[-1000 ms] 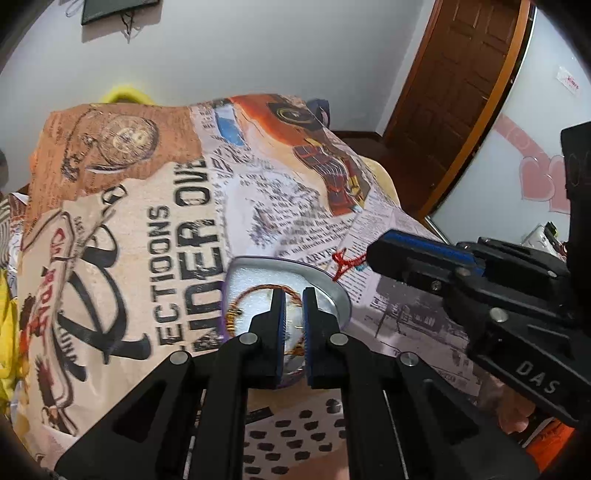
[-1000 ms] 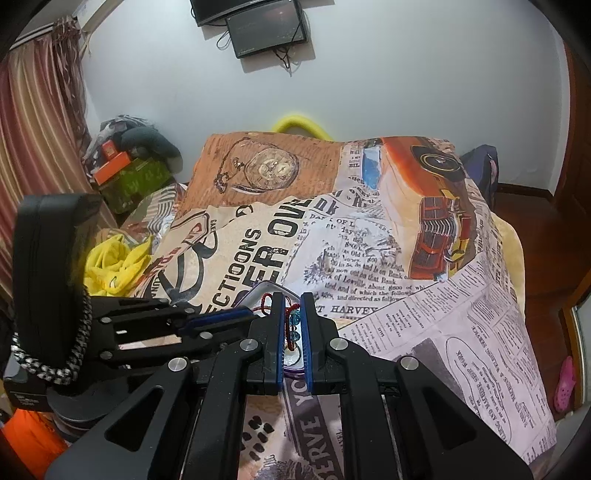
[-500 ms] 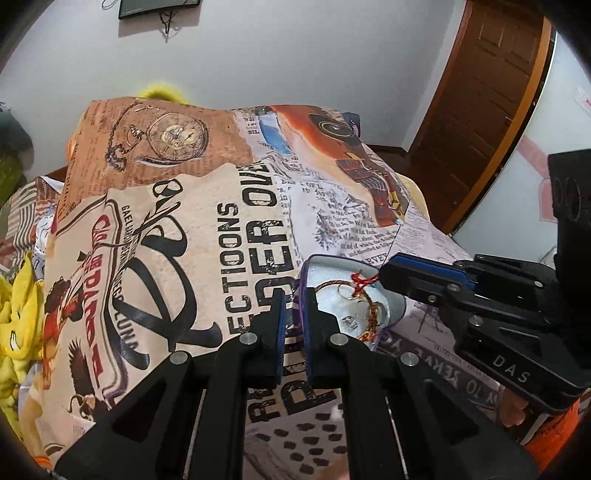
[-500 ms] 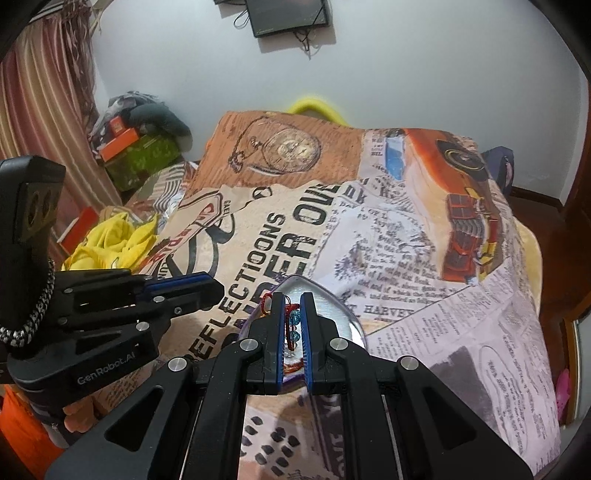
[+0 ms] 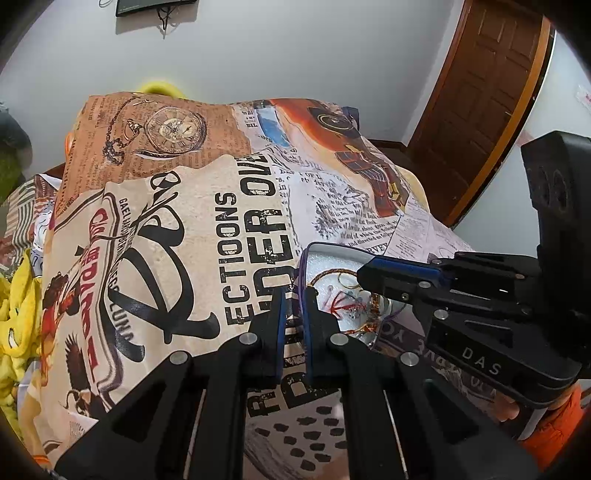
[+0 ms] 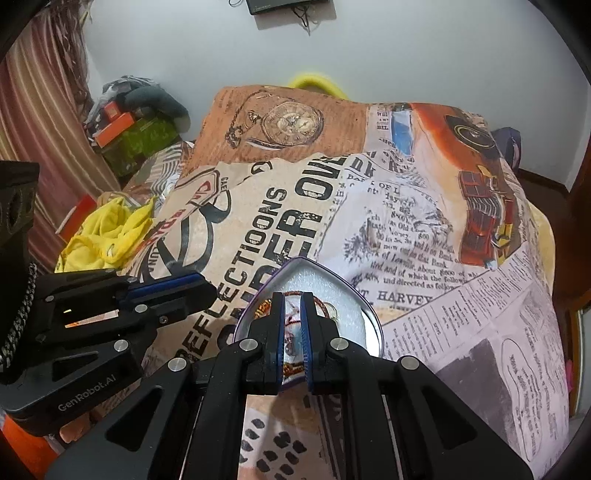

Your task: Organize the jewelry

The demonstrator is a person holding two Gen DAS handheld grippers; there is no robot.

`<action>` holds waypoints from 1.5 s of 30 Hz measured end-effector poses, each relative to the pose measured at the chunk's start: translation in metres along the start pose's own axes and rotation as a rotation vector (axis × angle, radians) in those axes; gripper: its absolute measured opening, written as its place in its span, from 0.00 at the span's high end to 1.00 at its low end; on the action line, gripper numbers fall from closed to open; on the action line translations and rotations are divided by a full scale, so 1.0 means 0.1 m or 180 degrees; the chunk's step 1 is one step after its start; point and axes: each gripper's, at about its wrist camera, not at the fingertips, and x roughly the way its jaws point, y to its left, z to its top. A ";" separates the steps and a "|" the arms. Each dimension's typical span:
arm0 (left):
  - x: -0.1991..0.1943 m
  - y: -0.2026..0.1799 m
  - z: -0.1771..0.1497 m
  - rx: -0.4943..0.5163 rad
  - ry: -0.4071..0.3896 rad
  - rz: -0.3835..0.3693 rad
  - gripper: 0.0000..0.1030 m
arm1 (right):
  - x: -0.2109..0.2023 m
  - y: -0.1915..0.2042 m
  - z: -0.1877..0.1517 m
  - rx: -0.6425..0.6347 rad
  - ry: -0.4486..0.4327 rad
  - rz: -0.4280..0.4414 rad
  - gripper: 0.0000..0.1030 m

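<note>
A heart-shaped tin [image 5: 338, 254] with a white foam lining sits on the printed bedspread; it also shows in the right wrist view [image 6: 334, 275]. Gold and red-thread jewelry [image 5: 343, 302] lies inside it. My left gripper [image 5: 293, 295] is at the tin's left rim, jaws nearly together and nothing clearly held. My right gripper [image 6: 292, 302] hovers over the tin, jaws narrowly apart, with the jewelry [image 6: 293, 332] seen in the gap; whether it grips any is unclear. The right gripper also shows in the left wrist view [image 5: 373, 271], over the tin's right side.
The bedspread [image 6: 369, 221] covers the bed. Yellow cloth [image 6: 107, 232] and boxes [image 6: 122, 125] lie to the left. A wooden door [image 5: 487, 92] stands at the right, a screen [image 6: 284, 5] on the far wall.
My left gripper has moved left off the tin's middle to its left rim. My right gripper has moved forward over the tin and the jewelry.
</note>
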 end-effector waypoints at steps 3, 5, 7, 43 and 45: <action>-0.06 -0.05 -0.01 0.0024 0.0000 0.0006 0.94 | -0.08 0.03 -0.02 -0.0032 -0.0015 -0.0025 0.90; -0.13 -0.10 -0.02 0.0063 -0.0012 0.0018 0.94 | -0.17 0.05 -0.02 -0.0058 -0.0054 -0.0058 0.90; -0.21 -0.15 -0.02 0.0099 -0.0039 0.0029 0.94 | -0.26 0.07 -0.02 -0.0070 -0.0100 -0.0074 0.89; -3.51 -1.23 -0.94 0.0400 -0.2593 0.0515 0.30 | -3.24 1.23 -0.93 -0.0392 -0.2737 -0.0689 0.51; -3.54 -1.24 -0.99 0.0332 -0.2646 0.0605 0.15 | -3.24 1.27 -0.96 -0.0412 -0.2794 -0.0763 0.49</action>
